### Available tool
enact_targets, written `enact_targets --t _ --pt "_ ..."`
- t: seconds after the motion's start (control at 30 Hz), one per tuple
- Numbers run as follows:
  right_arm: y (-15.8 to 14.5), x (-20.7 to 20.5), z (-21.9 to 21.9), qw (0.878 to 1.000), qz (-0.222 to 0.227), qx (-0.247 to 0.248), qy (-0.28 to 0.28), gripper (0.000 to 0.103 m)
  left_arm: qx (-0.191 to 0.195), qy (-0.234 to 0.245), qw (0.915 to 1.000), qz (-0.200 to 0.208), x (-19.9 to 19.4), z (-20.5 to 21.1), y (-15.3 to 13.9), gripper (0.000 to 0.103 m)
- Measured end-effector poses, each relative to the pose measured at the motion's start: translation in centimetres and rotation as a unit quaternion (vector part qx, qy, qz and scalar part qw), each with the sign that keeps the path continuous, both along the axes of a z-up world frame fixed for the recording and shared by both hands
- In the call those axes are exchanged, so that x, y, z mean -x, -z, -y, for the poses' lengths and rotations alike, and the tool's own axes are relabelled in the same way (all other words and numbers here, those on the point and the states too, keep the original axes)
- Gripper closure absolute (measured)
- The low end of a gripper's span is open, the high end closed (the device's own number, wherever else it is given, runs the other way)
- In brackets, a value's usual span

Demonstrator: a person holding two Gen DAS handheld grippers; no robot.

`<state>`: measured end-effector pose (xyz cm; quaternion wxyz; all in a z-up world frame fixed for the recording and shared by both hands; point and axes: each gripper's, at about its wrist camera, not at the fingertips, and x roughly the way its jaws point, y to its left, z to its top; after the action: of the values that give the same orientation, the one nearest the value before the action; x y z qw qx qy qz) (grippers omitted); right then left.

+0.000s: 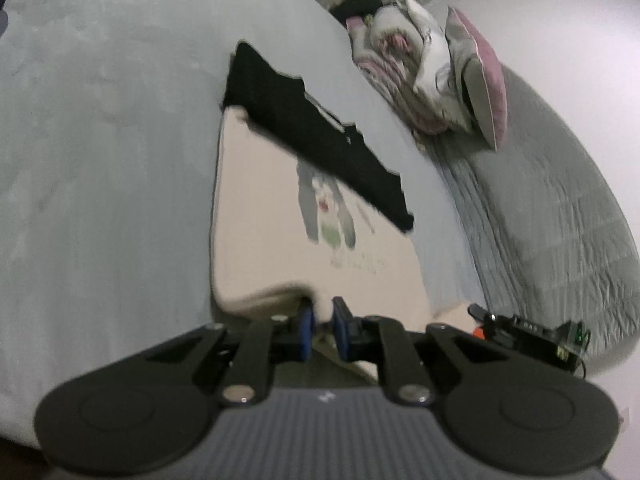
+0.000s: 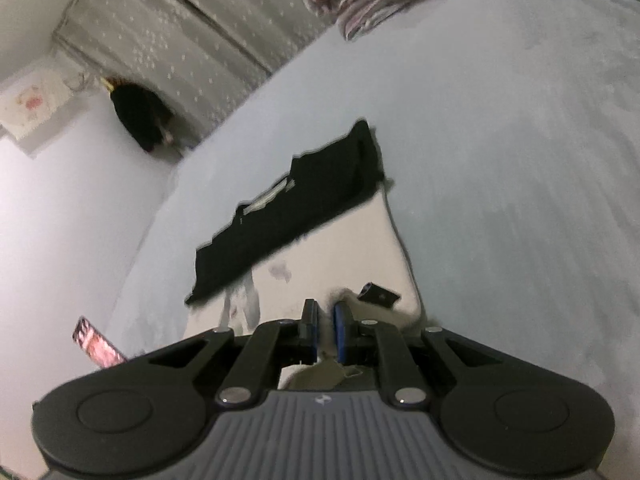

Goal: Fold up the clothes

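Presently, item one: cream garment, printed with a grey figure, spread on the grey-blue bedcover, a black garment lying across its far end. Item two: my left gripper, jaws pinched on the cream near hem. Item three: my right gripper, jaws likewise clamped on that hem. To fold well, I judge both corners should rise level and travel together toward the far end. Unclear: motion blur softens edges; the hem beneath each gripper body is hidden.

Black garment atop cream shirt, on bed.
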<state>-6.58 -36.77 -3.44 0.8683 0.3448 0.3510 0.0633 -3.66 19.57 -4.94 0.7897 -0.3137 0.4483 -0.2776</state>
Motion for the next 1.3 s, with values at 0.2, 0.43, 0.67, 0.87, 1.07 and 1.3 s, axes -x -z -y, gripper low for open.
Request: enact_targets --t 0.2,0.43,0.67,0.87,1.07,1.3 --pt "0.8 -2.0 1.0 0.998 0.027 -0.029 0.039 0.091 0.013 -0.047 0.9988 0.002 -2.6 -0.9 0.3 0.092" --pt "2.2 -4.5 2.0 0.996 0.032 -0.052 0.069 0.091 0.026 -0.086 0.9959 -0.011 -5.4 -1.3 1.6 0.092" --pt "3.6 -7.0 2.4 0.994 0.020 -0.064 0.088 0.091 0.034 -0.111 0.9929 -0.028 -8.6 -0.6 2.7 0.092" --pt "5.2 -9.1 3.0 0.991 0.011 -0.085 0.106 0.091 0.036 -0.125 0.9908 -0.036 -11.4 -0.1 3.6 0.092" --pt "7.1 -11.0 3.3 0.987 0.011 -0.109 0.114 0.091 0.046 -0.137 0.9886 -0.044 -13.7 0.0 5.0 0.092" --pt "8.7 -11.9 4.2 0.978 0.020 -0.160 0.131 0.088 0.075 -0.153 0.9842 -0.050 -15.2 0.1 6.6 0.092"
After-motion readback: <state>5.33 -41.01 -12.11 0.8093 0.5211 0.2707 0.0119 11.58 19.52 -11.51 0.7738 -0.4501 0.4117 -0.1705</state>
